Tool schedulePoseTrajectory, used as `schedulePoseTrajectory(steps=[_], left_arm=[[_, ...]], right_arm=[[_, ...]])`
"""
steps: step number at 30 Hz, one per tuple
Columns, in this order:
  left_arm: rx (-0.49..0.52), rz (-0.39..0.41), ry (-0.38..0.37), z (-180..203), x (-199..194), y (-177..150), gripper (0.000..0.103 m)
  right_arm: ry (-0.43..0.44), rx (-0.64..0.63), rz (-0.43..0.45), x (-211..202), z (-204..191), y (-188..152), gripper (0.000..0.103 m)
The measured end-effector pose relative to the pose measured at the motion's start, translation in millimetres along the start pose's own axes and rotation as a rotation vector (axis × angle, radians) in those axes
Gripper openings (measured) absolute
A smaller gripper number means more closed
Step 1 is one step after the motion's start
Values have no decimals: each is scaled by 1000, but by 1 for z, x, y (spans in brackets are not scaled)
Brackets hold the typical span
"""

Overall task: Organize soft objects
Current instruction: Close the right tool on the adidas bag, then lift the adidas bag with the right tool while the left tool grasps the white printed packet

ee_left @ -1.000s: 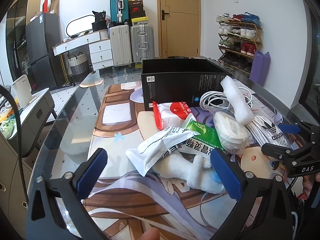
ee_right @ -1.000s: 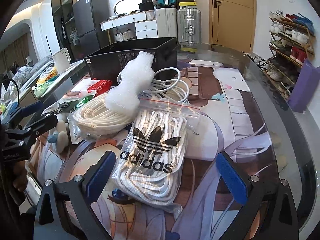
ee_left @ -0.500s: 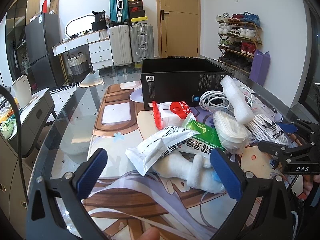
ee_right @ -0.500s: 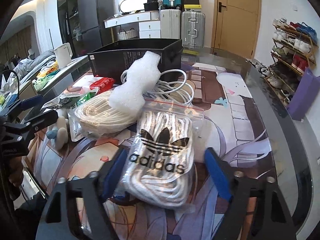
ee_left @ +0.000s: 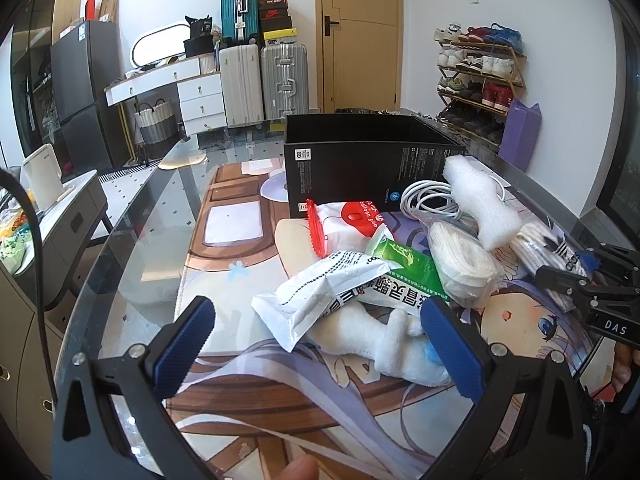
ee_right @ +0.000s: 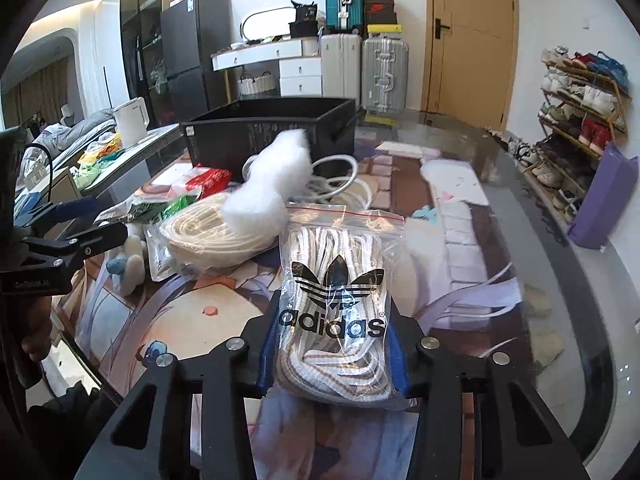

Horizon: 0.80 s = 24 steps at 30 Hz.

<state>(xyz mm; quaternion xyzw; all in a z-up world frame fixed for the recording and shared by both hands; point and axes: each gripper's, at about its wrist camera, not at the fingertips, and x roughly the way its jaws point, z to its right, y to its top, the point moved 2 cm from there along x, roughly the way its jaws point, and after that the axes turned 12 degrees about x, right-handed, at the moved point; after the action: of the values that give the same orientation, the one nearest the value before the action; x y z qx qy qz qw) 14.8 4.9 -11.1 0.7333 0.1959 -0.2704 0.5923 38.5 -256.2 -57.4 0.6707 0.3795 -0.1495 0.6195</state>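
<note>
A clear zip bag of striped laces with an adidas logo point(ee_right: 336, 264) lies on the printed mat, its near end between my right gripper's point(ee_right: 334, 308) blue pads. Those jaws are closing and the pads press its sides. From the left wrist view the same bag point(ee_left: 548, 248) shows at the right, by the right gripper point(ee_left: 580, 276). My left gripper point(ee_left: 316, 316) hangs open over a white plush toy point(ee_left: 360, 340) and a white packet point(ee_left: 320, 292), touching neither. A black open box point(ee_right: 272, 136) stands behind the pile.
The pile also holds a white foam piece point(ee_right: 272, 184), a bagged cream rope coil point(ee_right: 212, 228), a white cable point(ee_left: 428, 200), a green packet point(ee_left: 404, 260) and a red-and-white packet point(ee_left: 344, 220). The glass table's edge point(ee_right: 560, 264) curves on the right.
The right gripper's jaws went from wide apart to pinching the adidas bag, whose near end now bulges between the pads. The left gripper stayed still.
</note>
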Motion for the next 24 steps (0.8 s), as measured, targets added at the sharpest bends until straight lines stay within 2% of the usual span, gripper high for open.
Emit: schedulePoseTrajectory(steps=[5, 8, 14, 24], left_arm=[[-23, -14, -7, -5, 1, 2, 103], [-47, -28, -8, -10, 3, 3, 103], [-112, -50, -61, -20, 9, 5, 103], [-177, -108, -143, -19, 28, 11, 103]], right_arm=[[-30, 13, 59, -15, 9, 6, 44], [-21, 20, 93, -25, 12, 11, 44], [18, 5, 148, -42, 6, 19, 44], [80, -48, 146, -34, -18, 24, 44]])
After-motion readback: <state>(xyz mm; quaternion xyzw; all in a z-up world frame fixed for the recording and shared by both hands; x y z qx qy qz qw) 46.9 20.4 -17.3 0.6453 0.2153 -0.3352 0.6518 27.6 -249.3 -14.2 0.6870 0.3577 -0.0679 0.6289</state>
